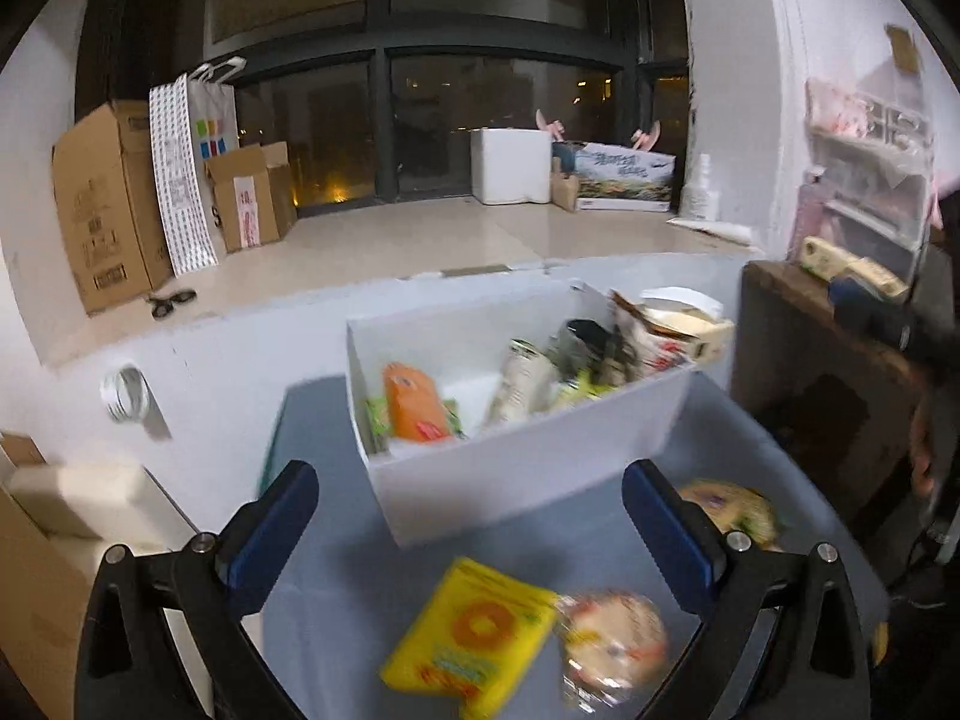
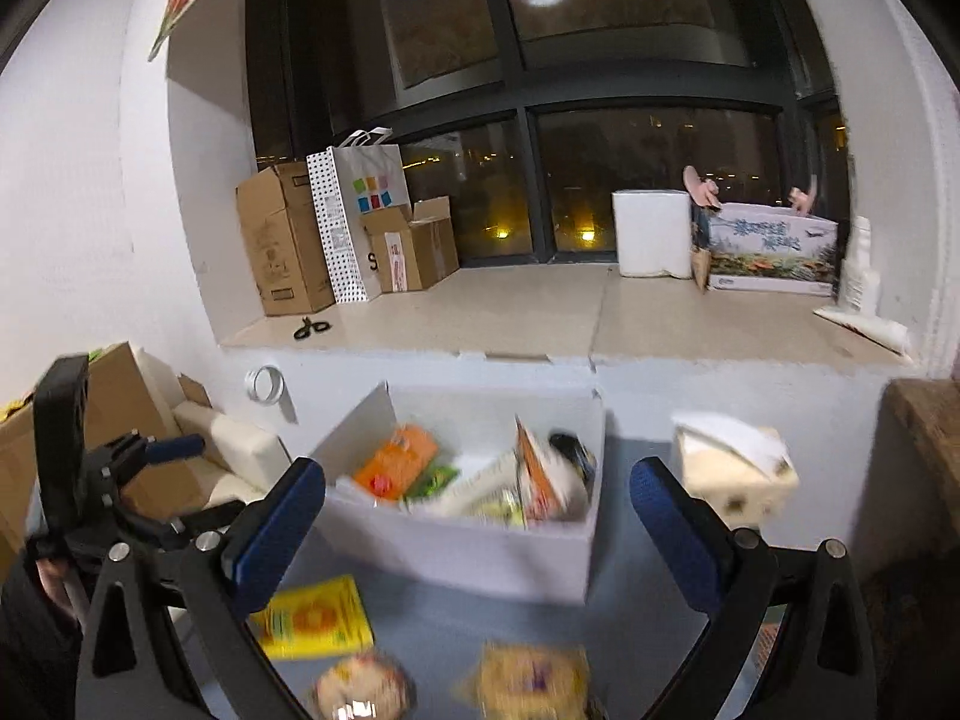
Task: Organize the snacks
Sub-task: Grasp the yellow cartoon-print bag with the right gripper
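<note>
My left gripper (image 1: 471,516) is spread wide with nothing between its blue pads (image 1: 273,531), and my right gripper (image 2: 477,516) is just as wide and empty. Both hang over the grey table (image 1: 336,630). In the left view the table's left edge runs up the lower left of the frame beside the white wall (image 1: 228,360), and a dark wooden cabinet (image 1: 804,372) closes the right side. Open grey surface shows between my left fingers.

The white box (image 1: 516,468) sits mid-frame, top open. Inside, an orange packet (image 1: 414,402) lies at the left, with blurred packets crowded to the right. Still loose on the table at the bottom of the frame: a yellow packet (image 1: 468,639), touching a round wrapped snack (image 1: 612,642), and another yellowish pack (image 1: 732,507) at right.
</note>
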The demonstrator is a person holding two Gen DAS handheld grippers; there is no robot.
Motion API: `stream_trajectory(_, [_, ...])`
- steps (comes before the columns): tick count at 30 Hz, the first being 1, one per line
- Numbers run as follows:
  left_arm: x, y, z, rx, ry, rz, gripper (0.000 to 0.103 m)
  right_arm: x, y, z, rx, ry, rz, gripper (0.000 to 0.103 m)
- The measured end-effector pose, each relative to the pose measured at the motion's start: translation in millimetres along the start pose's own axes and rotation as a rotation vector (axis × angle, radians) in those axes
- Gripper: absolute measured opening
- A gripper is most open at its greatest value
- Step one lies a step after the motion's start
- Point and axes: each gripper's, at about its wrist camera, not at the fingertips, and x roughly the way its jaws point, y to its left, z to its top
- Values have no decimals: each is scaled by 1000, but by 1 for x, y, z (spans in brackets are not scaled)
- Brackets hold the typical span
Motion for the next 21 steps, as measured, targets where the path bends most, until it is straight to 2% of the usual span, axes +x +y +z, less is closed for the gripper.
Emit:
stream_trajectory(5, [-20,-9,-33,-48,28,-52,103,-23,-17,-70,86,104,-56,103])
stream_trajectory(11, [-25,-11,-73,-77,89,-20,103,-17,-26,-135,187,229,-78,103])
stream_trajectory(14, [-27,-11,-87,-92,108,-34,103,0,-15,-141,135,248,-88,103])
stream_trajectory(21, [-26,-6,-102,-101,132,-31,103,61,-14,-124,44,327,-135,103])
